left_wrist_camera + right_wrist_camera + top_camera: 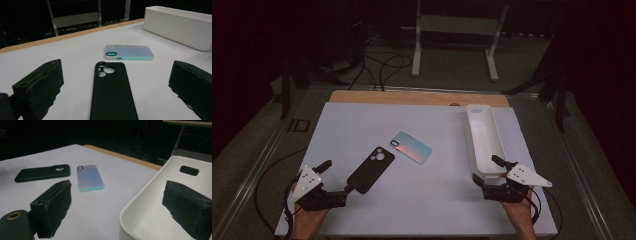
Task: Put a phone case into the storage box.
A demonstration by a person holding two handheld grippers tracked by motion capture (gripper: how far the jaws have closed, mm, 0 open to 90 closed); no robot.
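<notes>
black phone case [371,169] and iridescent case [411,147] lie outside the white bin [473,150], nothing binned, left gripper [340,180] and right gripper [488,170] both gaping empty.

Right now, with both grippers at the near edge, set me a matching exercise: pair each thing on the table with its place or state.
Things:
1. black phone case
2. iridescent phone case
3. white bin
4. left gripper

Places or states:
A. stands along the right side of the white mat, its near rim between the right gripper's open fingers
B. open, its fingers either side of the near end of a case
C. lies at the middle of the mat, pink to blue
D. lies face down, camera cutout away from the person

Pairs: 1-D, 2-C, 3-A, 4-B
</notes>
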